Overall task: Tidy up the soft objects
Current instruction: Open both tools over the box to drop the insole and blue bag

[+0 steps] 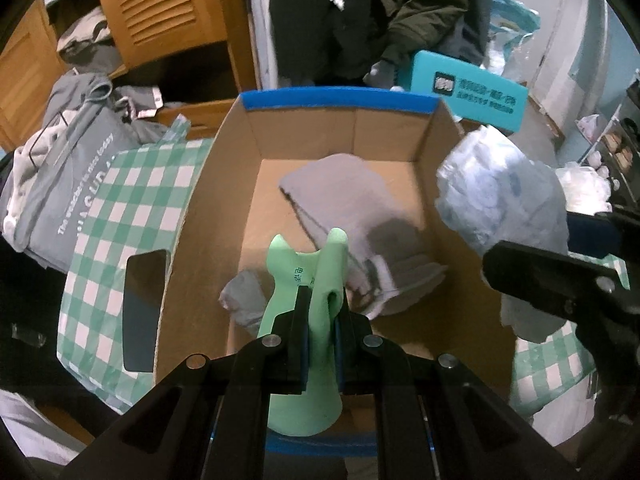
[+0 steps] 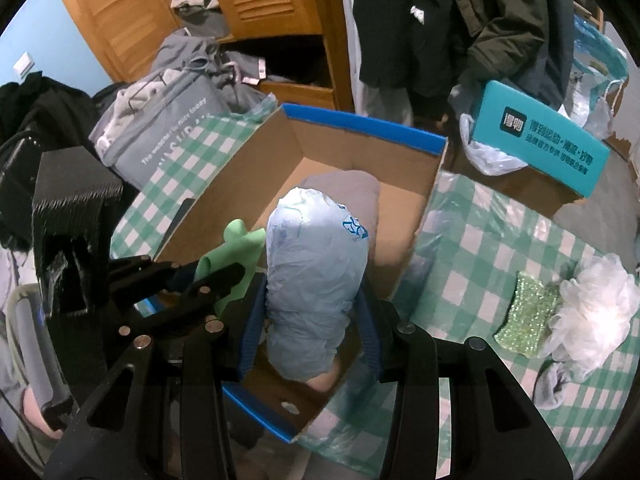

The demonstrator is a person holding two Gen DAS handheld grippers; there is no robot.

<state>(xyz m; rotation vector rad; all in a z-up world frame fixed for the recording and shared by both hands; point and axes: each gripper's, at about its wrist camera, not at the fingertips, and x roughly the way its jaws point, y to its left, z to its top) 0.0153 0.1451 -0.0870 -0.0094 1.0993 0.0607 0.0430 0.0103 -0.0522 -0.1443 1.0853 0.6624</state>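
A: Where are we w/ the soft stuff?

B: Mid-drop, I'd say. Left tongs [image 1: 320, 316] pinched tight on a green foam piece [image 1: 308, 280], held over the cardboard box [image 1: 440, 148]. Right tongs [image 2: 308, 320] clamped round a pale blue plastic-wrapped bundle [image 2: 316, 264], also over the box.

A: Anything in there already?

B: Grey folded cloth [image 1: 340, 204] on the box floor. Box sits on the green-check worktop [image 2: 480, 248].

A: Next?

B: Prob. lower both, spread the tongs, let go beside the cloth. A sparkly green sponge [image 2: 524, 320] and white mesh puff [image 2: 592, 308] wait on the worktop, right of the box.
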